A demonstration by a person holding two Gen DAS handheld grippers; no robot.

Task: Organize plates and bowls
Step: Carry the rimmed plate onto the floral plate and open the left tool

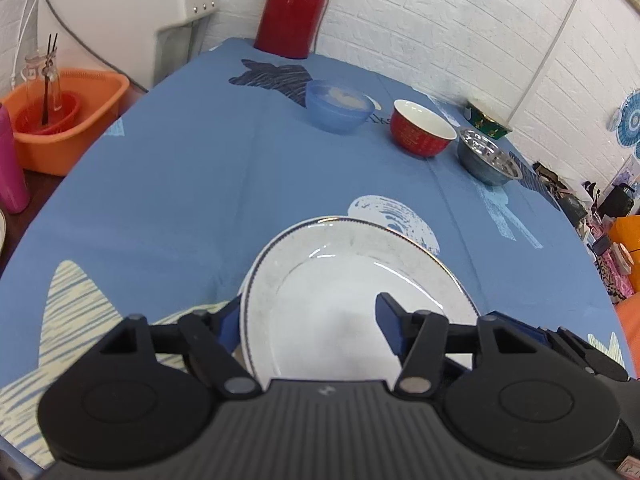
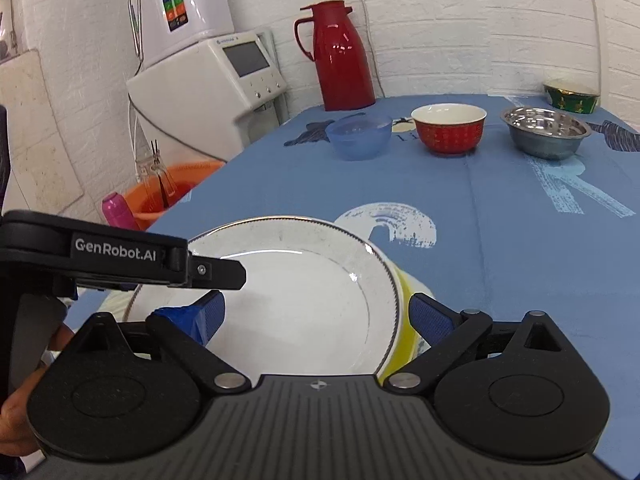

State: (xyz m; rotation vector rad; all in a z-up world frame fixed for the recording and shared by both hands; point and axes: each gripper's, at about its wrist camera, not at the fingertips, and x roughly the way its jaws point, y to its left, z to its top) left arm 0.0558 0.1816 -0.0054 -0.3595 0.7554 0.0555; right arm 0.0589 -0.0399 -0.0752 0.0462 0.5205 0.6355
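White plate (image 1: 352,304), both tools open astride rim

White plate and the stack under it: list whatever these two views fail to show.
- White plate: near edge hidden by the gripper body in both views.
- Yellow-rimmed dish under it: only a sliver shows in the right wrist view; shape unclear.
- Left gripper: grip on the rim unclear; one finger hidden behind the plate.

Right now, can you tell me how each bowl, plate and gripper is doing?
White plate: stacked on another plate, tilted, both grippers at its rim.
Yellow plate: under the white one.
Blue plastic bowl: upright, untouched.
Red bowl: upright, empty.
Steel bowl: upright, empty.
Green patterned bowl: upright, far corner.
Left gripper: open.
Right gripper: open.
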